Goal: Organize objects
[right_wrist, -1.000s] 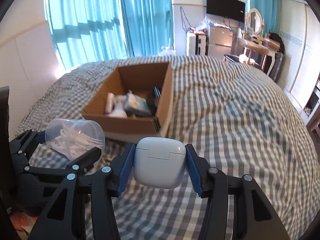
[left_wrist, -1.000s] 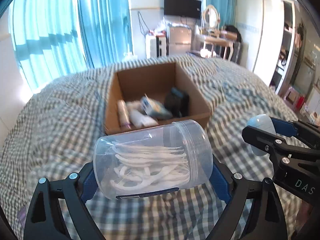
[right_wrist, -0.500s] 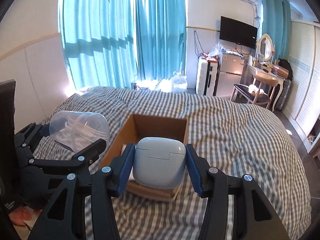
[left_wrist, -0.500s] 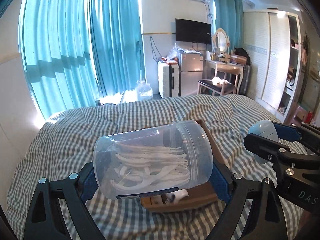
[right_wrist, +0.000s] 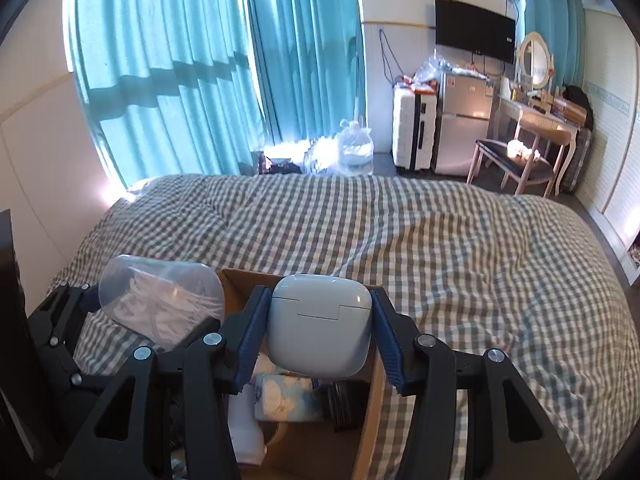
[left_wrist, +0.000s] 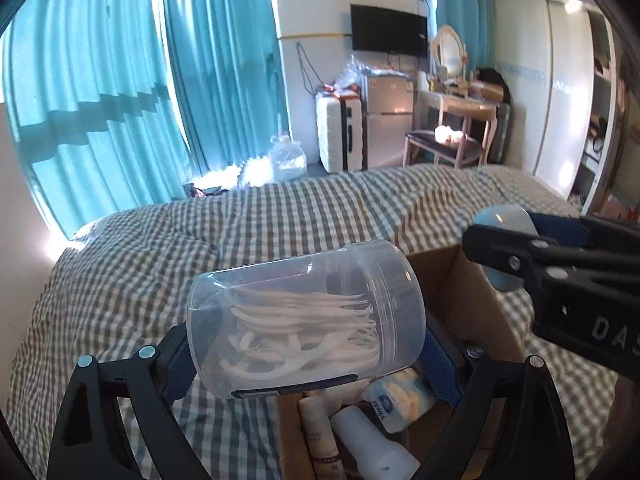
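Left tongs: the left gripper point(left_wrist: 306, 354) is clamped on a clear plastic jar point(left_wrist: 306, 322), which is held lying on its side between the blue pads.
Right tongs: the right gripper point(right_wrist: 319, 338) is clamped on a white earbud case point(right_wrist: 319, 330), gripped on its two sides by the blue pads.
Jar: white floss picks are seen inside; a dark label strip is seen along its lower edge. It is held above the left edge of the cardboard box point(left_wrist: 476, 308).
Earbud case: it is held above the open box, over the things that lie inside.
Box: it is placed on the checked bed cover point(right_wrist: 440, 248), and its top is open.
Inside the box: a pack of tissues point(left_wrist: 400, 398), a white bottle point(left_wrist: 372, 448) and a slim tube point(left_wrist: 316, 432) are seen; a dark thing beside them cannot be made out.
Both tongs: they are held side by side, near each other, the left one with the jar just beside the right one.
Background: blue curtains point(right_wrist: 208, 68), a white suitcase point(right_wrist: 412, 134) and a wall television point(right_wrist: 474, 34) are seen beyond the bed.
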The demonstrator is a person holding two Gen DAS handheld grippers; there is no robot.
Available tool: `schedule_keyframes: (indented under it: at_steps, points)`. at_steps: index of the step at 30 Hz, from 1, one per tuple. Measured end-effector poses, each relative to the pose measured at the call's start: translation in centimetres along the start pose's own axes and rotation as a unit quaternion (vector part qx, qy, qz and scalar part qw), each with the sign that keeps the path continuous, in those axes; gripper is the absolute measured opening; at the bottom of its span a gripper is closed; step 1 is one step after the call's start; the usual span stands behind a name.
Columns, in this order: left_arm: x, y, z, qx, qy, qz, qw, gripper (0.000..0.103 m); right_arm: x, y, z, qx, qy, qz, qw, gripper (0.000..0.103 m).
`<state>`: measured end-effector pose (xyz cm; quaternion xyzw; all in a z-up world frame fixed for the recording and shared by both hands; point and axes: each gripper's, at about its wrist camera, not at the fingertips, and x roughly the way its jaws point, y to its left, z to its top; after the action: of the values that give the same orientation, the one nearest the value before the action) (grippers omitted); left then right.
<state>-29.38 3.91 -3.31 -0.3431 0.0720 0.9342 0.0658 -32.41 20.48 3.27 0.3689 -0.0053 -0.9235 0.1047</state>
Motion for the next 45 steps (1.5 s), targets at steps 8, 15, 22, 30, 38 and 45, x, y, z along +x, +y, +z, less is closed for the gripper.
schedule_keyframes:
  at_steps: [8, 15, 22, 30, 38, 45]
  points:
    - [3.9, 0.1, -1.5, 0.000, 0.040, -0.017, 0.9991, 0.094, 6.9, -0.2, -1.0, 0.002, 0.044, 0.018, 0.999, 0.051]
    - [4.1, -0.4, -1.3, 0.002, 0.035, -0.035, 0.9988, 0.093, 9.3, 0.0, -1.5, -0.003, 0.063, 0.016, 0.998, 0.051]
    - [3.9, -1.2, -1.3, 0.002, 0.039, -0.071, 0.9967, 0.093, 8.5, -0.5, -1.3, 0.009, 0.059, 0.008, 0.998, 0.053]
    - [1.2, -0.7, 0.2, -0.011, 0.021, -0.089, 0.9958, 0.099, 4.8, -0.5, -0.1, 0.015, 0.040, -0.011, 0.999, 0.067]
    - [-3.3, 0.0, 2.2, -0.005, -0.009, -0.056, 0.9984, 0.099, -1.3, -0.9, 1.6, 0.034, -0.009, -0.025, 0.999, 0.088]
    - [-9.5, 0.4, 3.8, 0.003, -0.053, -0.031, 0.9981, 0.099, -8.6, -1.4, 2.6, 0.063, -0.077, -0.039, 0.994, 0.092]
